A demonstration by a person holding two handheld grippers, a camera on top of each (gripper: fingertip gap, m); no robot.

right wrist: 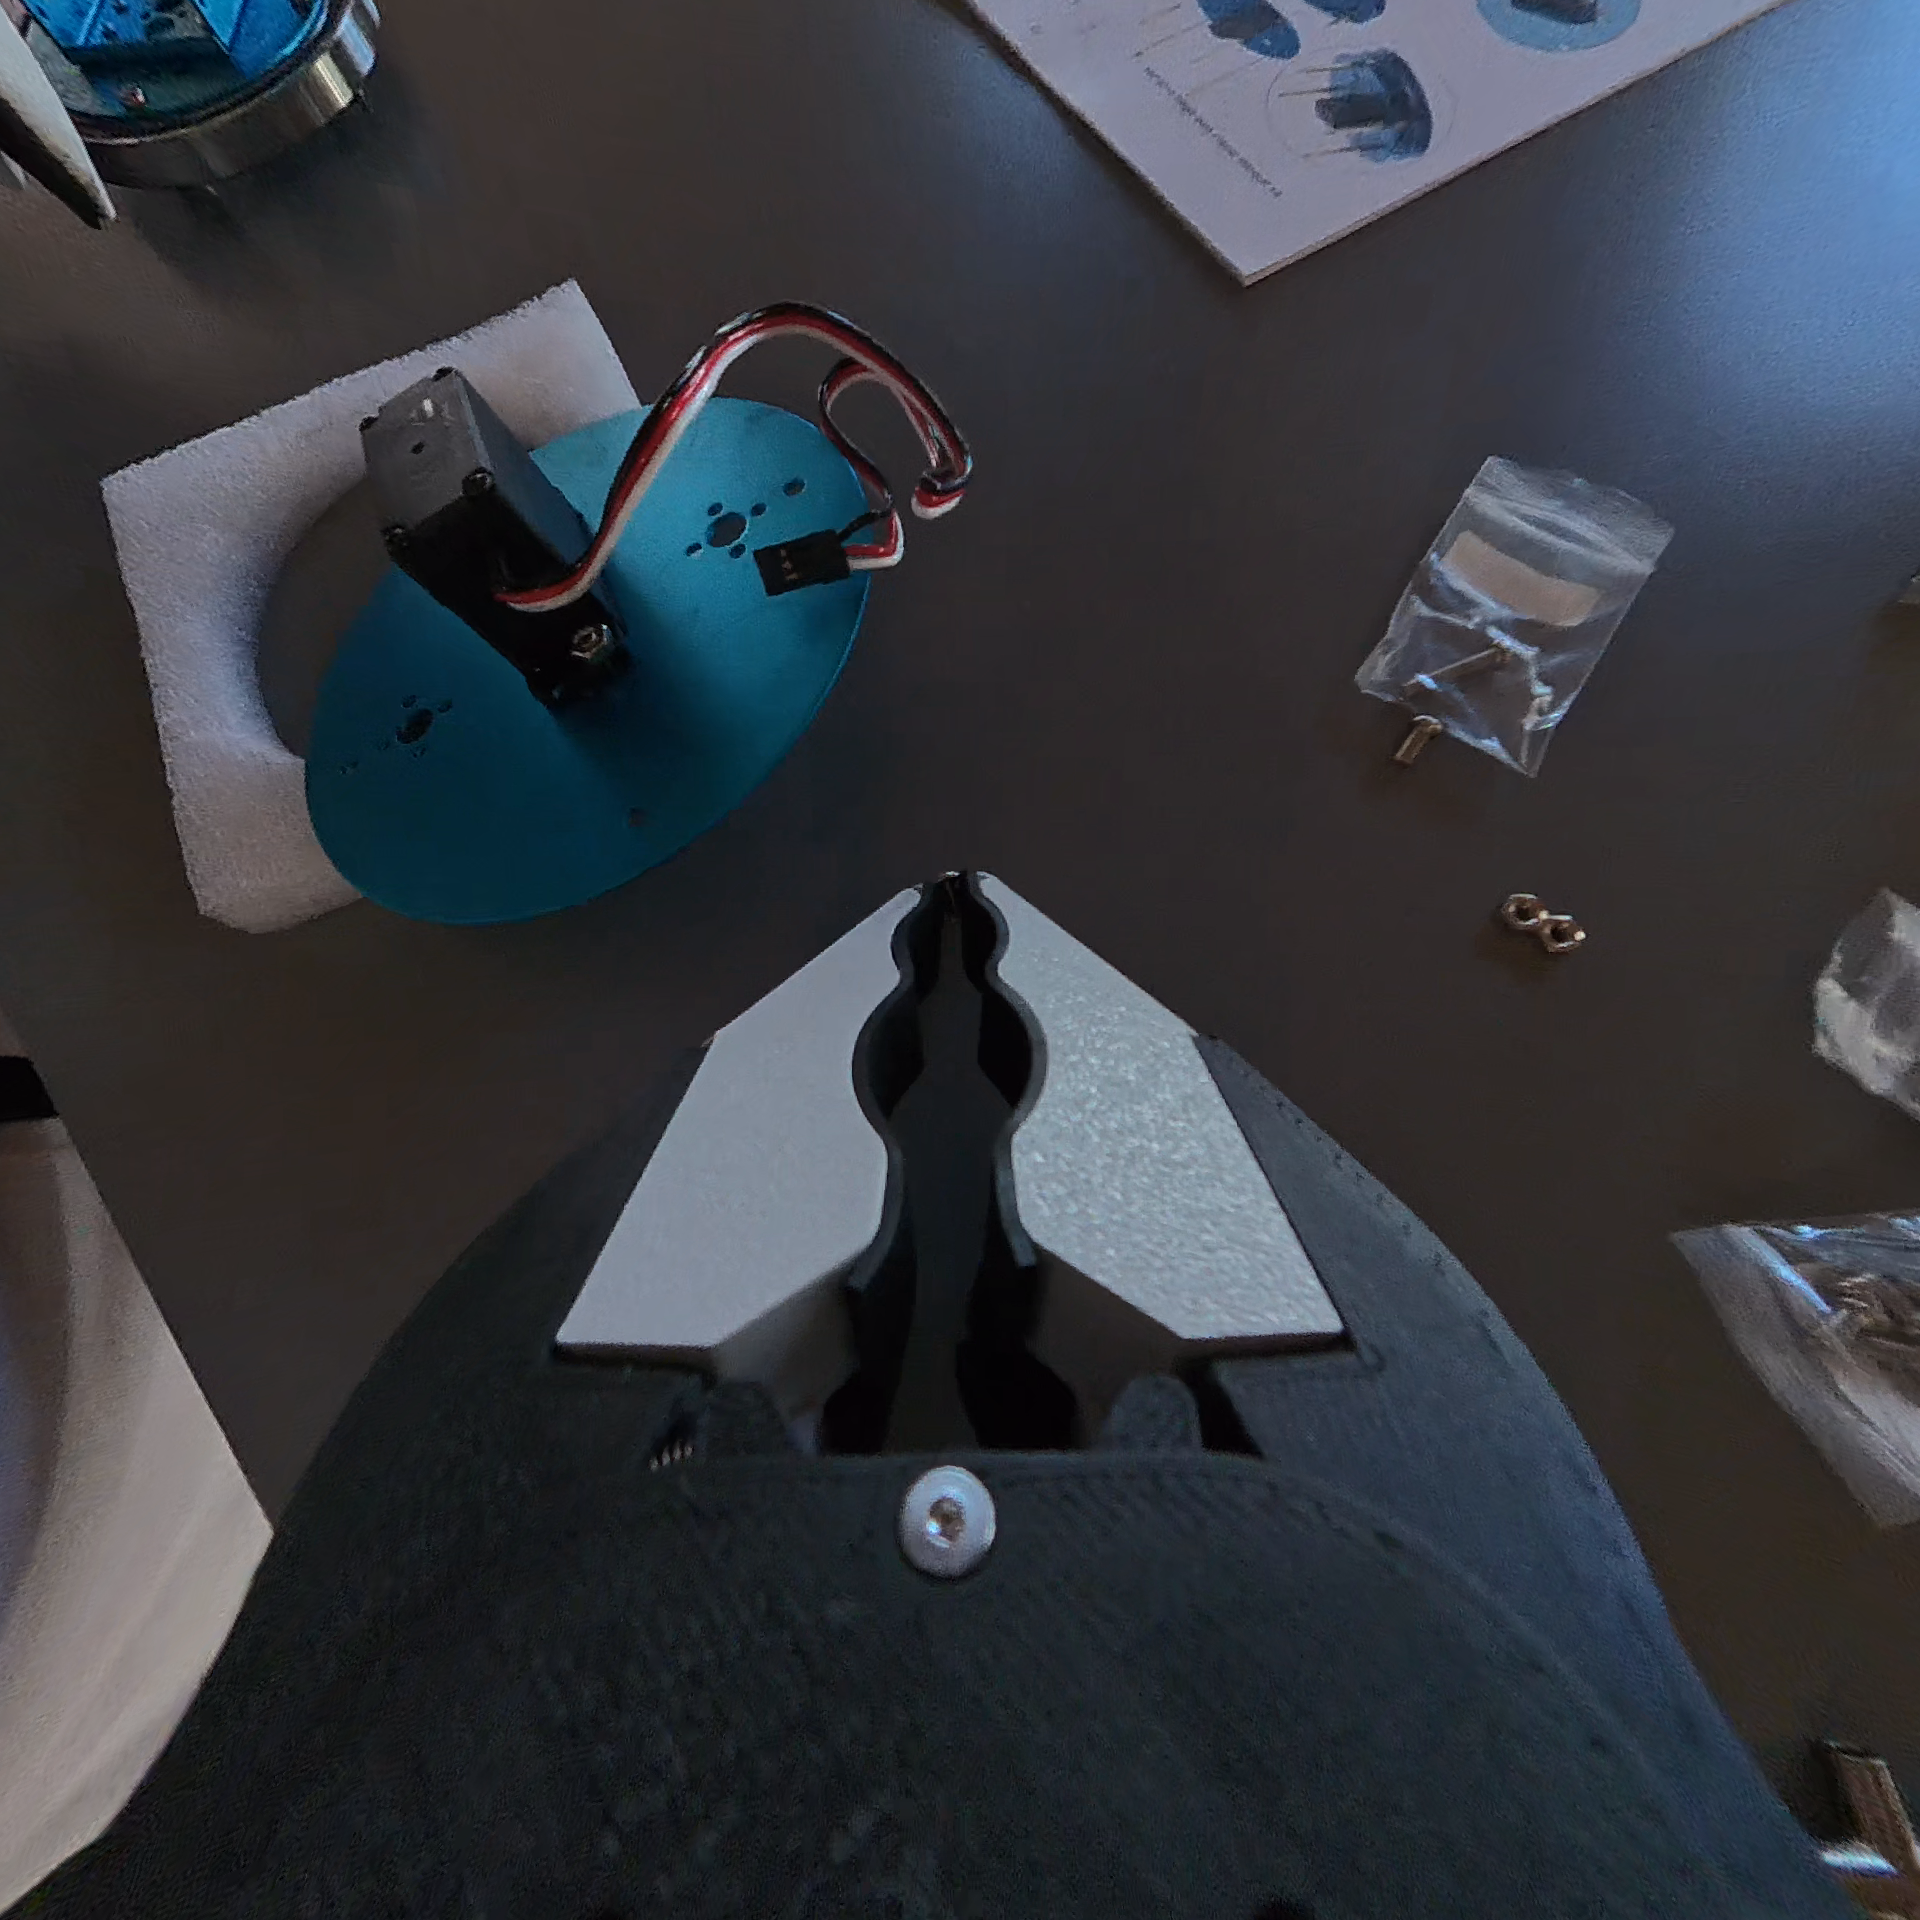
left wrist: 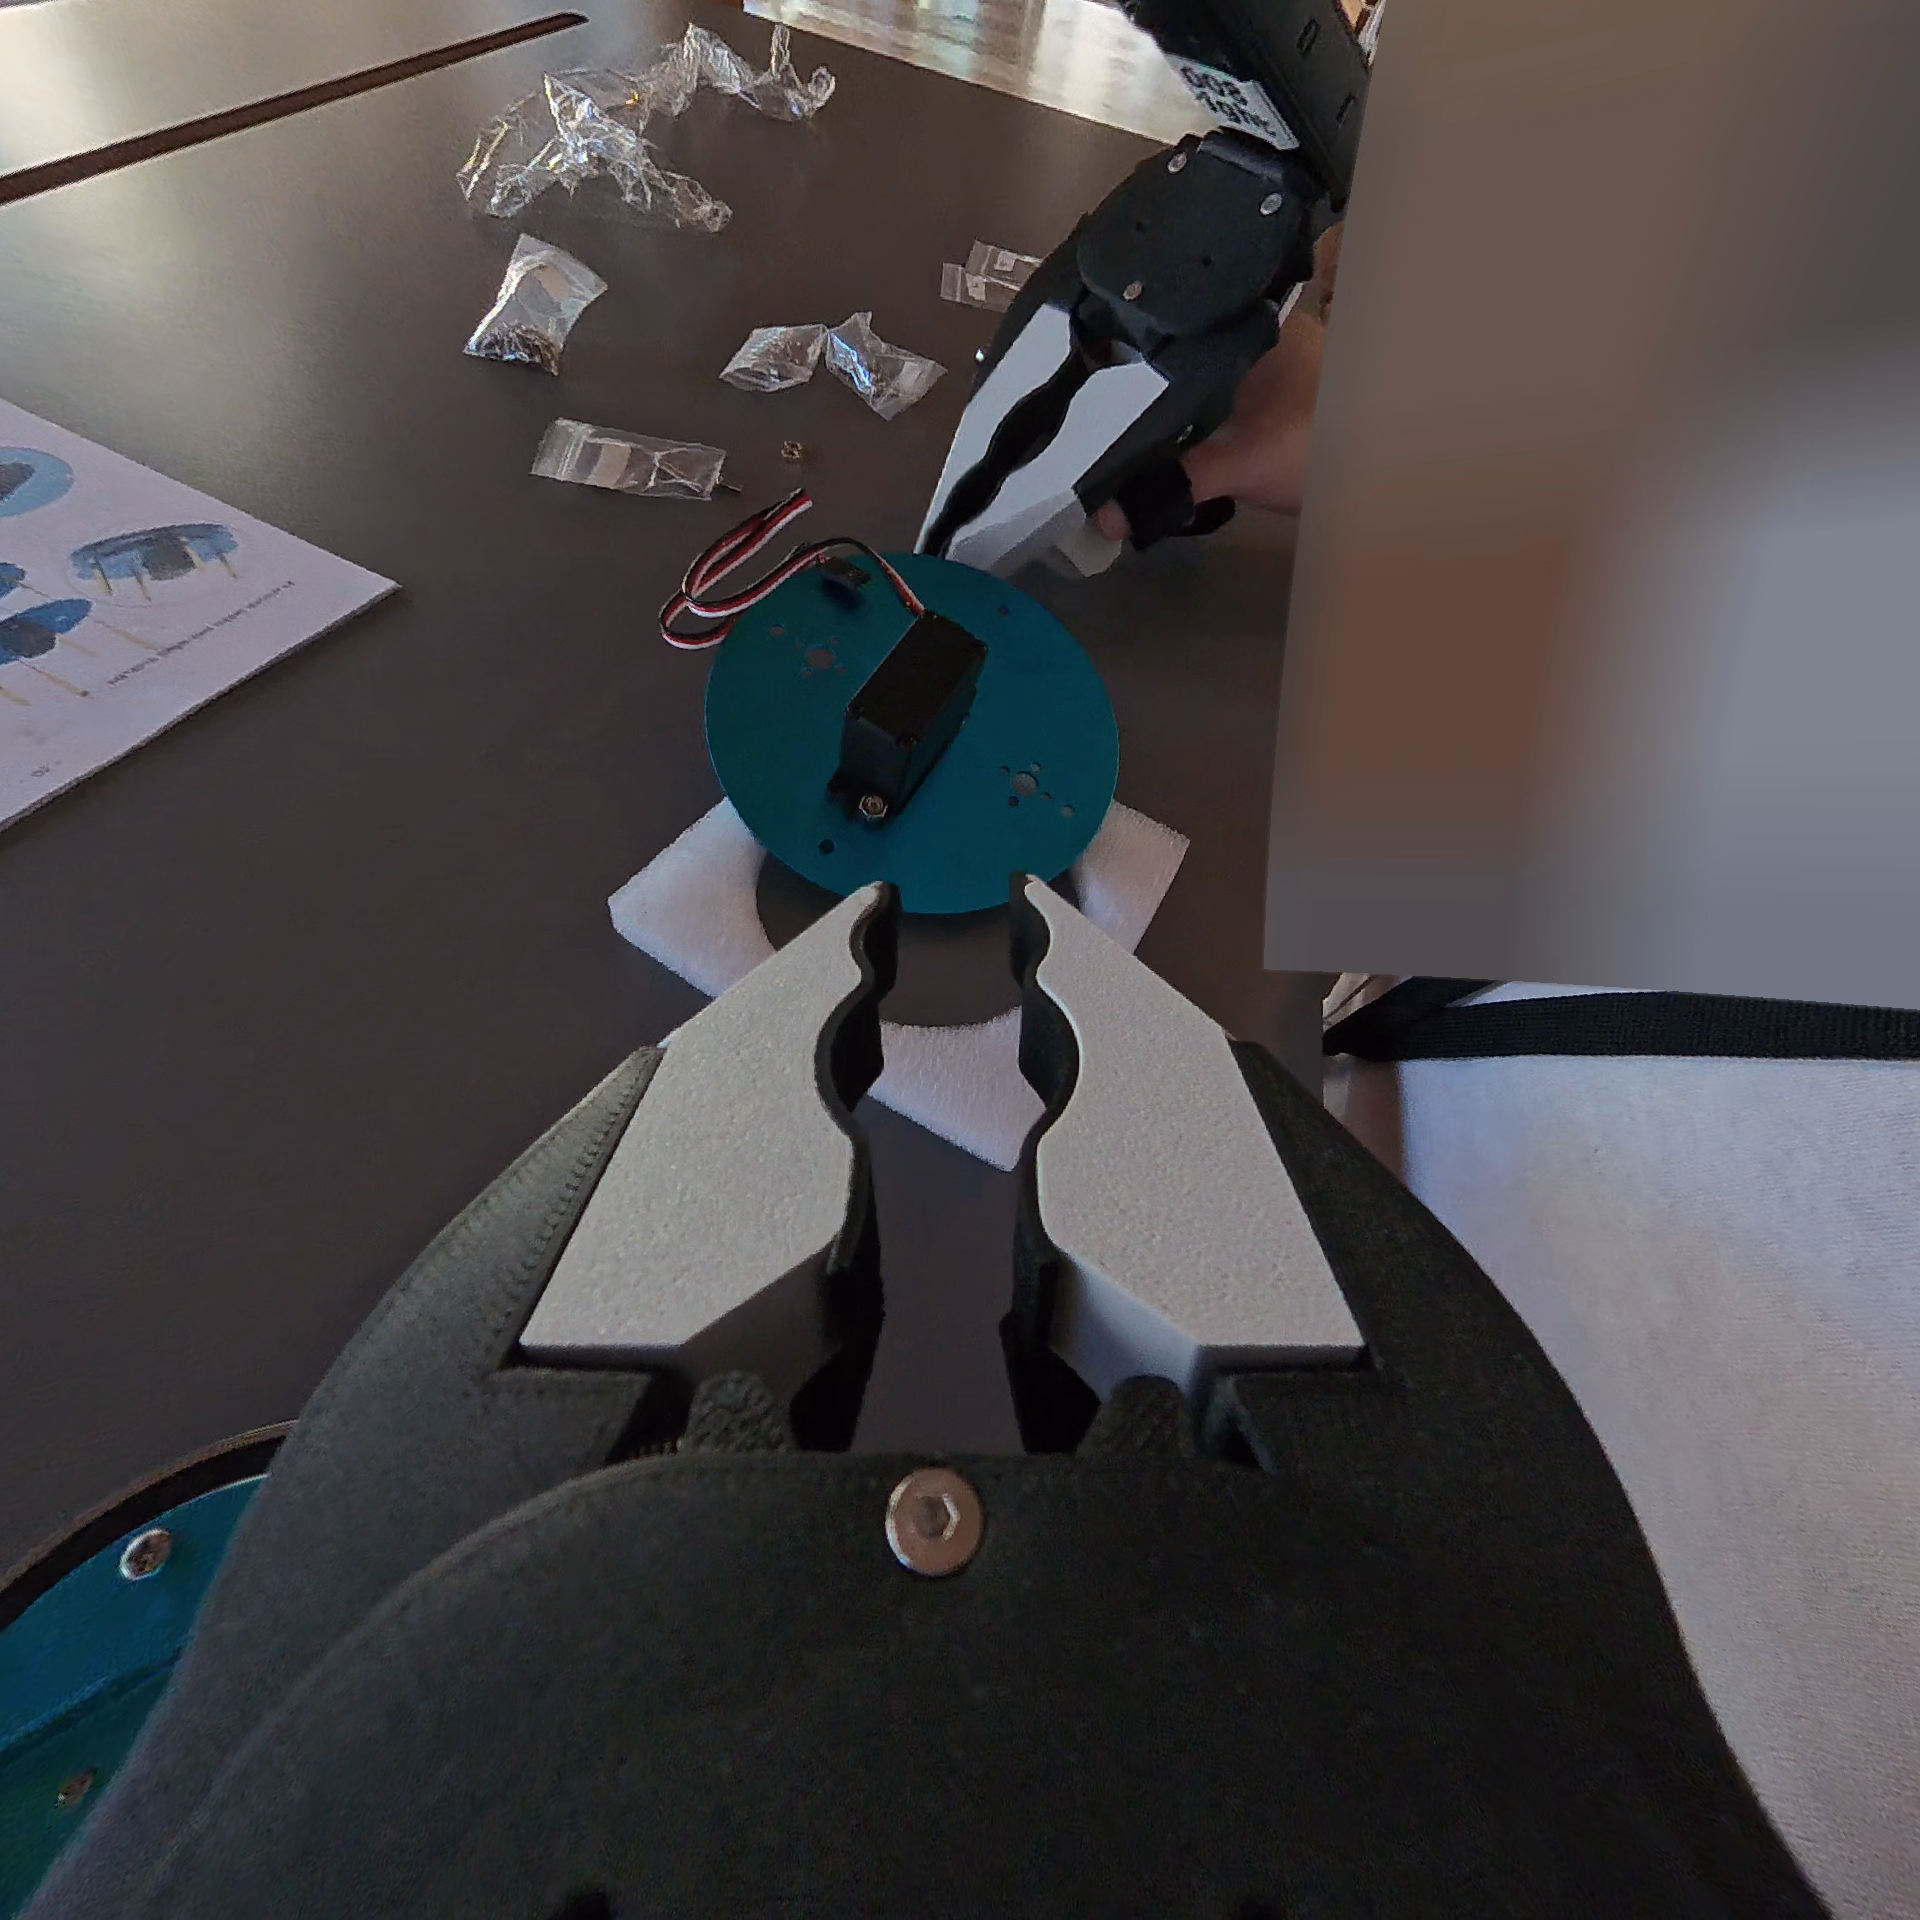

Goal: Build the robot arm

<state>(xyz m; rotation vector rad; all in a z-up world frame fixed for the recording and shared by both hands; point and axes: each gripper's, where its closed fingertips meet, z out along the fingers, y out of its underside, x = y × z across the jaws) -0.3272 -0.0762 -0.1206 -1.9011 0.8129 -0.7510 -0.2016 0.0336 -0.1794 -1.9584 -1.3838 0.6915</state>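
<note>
A blue round plate (left wrist: pixel 966 831) with small holes lies tilted, one side on a white foam piece (left wrist: pixel 696 914). A black servo block (left wrist: pixel 914 707) stands on the plate, with a nut at its foot. Its red, white and black cable (right wrist: pixel 831 343) loops off to a black plug (right wrist: pixel 795 566). My left gripper (left wrist: pixel 953 891) is open and empty, with its tips just short of the plate's near edge. My right gripper (right wrist: pixel 951 885) is shut, tips together over the dark table beside the plate (right wrist: pixel 468 810). It also shows in the left wrist view (left wrist: pixel 935 535), at the plate's far edge.
Two loose nuts (right wrist: pixel 1543 925) and a small bag of screws (right wrist: pixel 1507 623) lie right of my right gripper. More clear bags (left wrist: pixel 831 364) and crumpled plastic (left wrist: pixel 623 135) lie farther back. A printed sheet (left wrist: pixel 135 623) lies left. A round blue assembly (right wrist: pixel 208 94) stands nearby. A person's white clothing (left wrist: pixel 1662 1351) is at the right. Tip to tip, the grippers are about 20 cm apart. The black plug (right wrist: pixel 795 566) is about 6 cm from my right fingertips and 12 cm from my left. Seen from the left wrist view (left wrist: pixel 851 574) as well. The blue round plate (left wrist: pixel 966 831) lies around 7 cm away from my left fingertips. It is also in sight in the right wrist view (right wrist: pixel 423 625).
</note>
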